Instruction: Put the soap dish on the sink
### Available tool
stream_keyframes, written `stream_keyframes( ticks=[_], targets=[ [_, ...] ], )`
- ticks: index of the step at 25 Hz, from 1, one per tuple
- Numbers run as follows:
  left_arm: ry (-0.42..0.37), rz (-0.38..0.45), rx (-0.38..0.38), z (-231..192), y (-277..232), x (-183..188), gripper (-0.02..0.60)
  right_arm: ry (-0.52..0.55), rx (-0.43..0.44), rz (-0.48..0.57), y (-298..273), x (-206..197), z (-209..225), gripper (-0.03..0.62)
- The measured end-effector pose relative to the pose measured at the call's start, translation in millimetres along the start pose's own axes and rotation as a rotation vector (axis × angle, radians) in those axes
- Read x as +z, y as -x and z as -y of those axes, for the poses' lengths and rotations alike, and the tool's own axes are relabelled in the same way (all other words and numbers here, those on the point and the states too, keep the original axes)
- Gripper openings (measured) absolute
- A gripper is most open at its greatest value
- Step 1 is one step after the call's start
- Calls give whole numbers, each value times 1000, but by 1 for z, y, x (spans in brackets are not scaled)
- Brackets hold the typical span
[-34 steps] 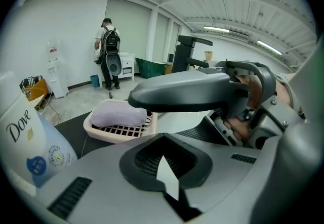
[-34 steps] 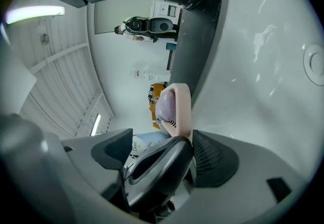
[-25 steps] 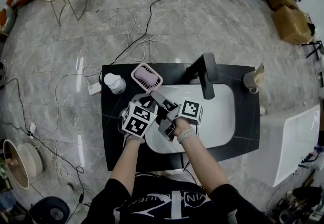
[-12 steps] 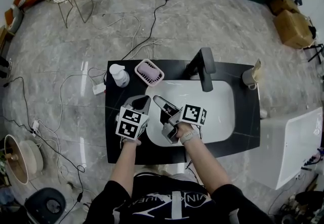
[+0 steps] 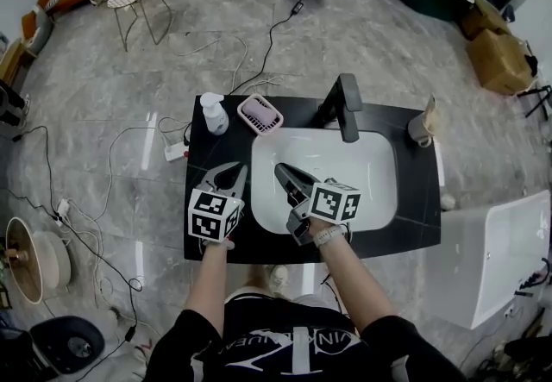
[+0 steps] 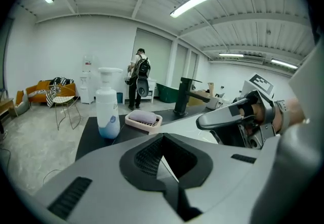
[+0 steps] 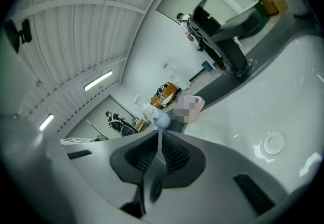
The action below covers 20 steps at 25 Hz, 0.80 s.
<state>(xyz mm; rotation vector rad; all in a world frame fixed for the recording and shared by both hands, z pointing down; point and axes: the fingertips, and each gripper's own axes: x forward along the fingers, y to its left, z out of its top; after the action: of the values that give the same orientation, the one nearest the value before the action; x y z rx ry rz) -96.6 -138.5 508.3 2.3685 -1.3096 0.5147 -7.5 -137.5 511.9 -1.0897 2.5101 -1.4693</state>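
The pink soap dish point(image 5: 261, 114) with a lilac soap bar rests on the black counter point(image 5: 203, 199) at the sink's back left corner, beside a white pump bottle point(image 5: 213, 113). In the left gripper view the dish point(image 6: 143, 120) stands apart, well ahead of the jaws. My left gripper point(image 5: 235, 169) hovers over the counter's left side, shut and empty point(image 6: 163, 139). My right gripper point(image 5: 281, 170) is over the white basin point(image 5: 362, 173), shut with nothing between its jaws point(image 7: 158, 139).
A black faucet point(image 5: 345, 104) stands behind the basin, and a cup point(image 5: 423, 126) sits at the counter's right end. Cables and a power strip point(image 5: 177, 150) lie on the floor to the left. A white fixture point(image 5: 492, 251) stands to the right. A person point(image 6: 137, 79) stands far back.
Both grippers have drawn back from the soap dish toward the front of the counter and risen. The right gripper's jaws have gone from open to shut. The dish stays put.
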Motion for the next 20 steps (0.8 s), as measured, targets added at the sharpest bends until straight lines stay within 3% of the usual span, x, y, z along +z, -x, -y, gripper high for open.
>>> stream_keyframes(
  ticks=[13, 20],
  targets=[
    [-38, 124, 66, 20, 88, 0, 14, 545, -99, 69, 69, -8, -46, 41],
    [-71, 267, 110, 30, 140, 27, 14, 666, -115, 140, 107, -4, -76, 41]
  ],
)
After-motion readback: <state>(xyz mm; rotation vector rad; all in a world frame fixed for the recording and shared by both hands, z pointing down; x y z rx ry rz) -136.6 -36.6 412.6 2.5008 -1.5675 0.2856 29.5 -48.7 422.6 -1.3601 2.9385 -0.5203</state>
